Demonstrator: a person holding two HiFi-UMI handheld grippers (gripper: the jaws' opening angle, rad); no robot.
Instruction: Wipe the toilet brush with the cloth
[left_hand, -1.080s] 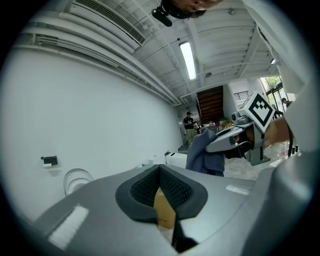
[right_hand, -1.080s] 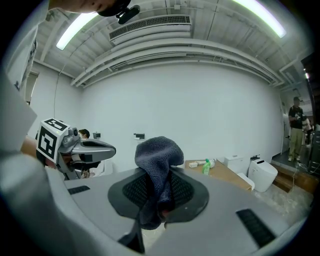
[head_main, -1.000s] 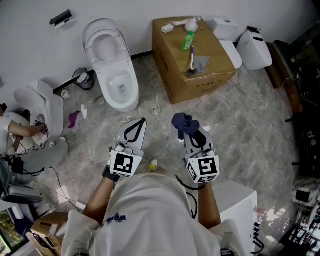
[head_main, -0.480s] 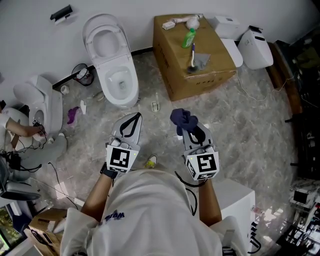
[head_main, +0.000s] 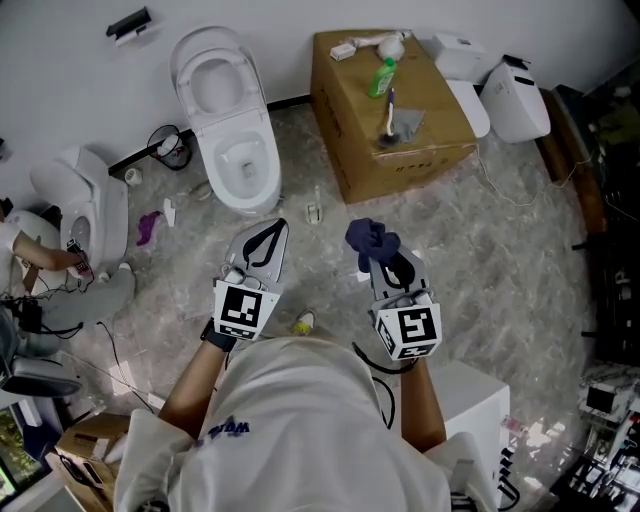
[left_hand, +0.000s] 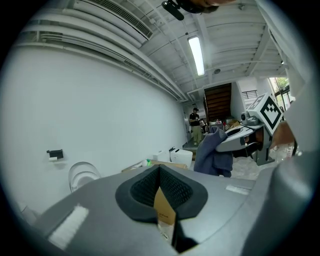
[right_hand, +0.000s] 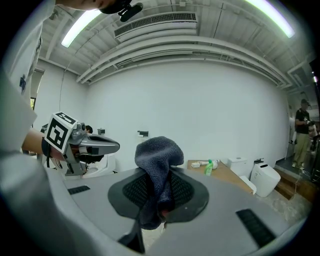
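In the head view, the left gripper (head_main: 272, 236) and the right gripper (head_main: 378, 256) are held side by side above the marbled floor (head_main: 500, 260). A dark blue cloth (head_main: 369, 240) is bunched at the right gripper's tip. The toilet brush (head_main: 388, 112) lies on the cardboard box (head_main: 350, 130) at 12 o'clock from the right gripper, well apart from it, with a green bottle (head_main: 379, 78) beside it. A white toilet (head_main: 225, 120) stands at 11 o'clock from the left gripper.

In the left gripper view, the jaws are drawn together to a thin slit and hold nothing. The cloth hangs at 2 o'clock.

In the right gripper view, the jaws are clamped on the cloth, which bulges above the pads. The box sits at 2 o'clock.
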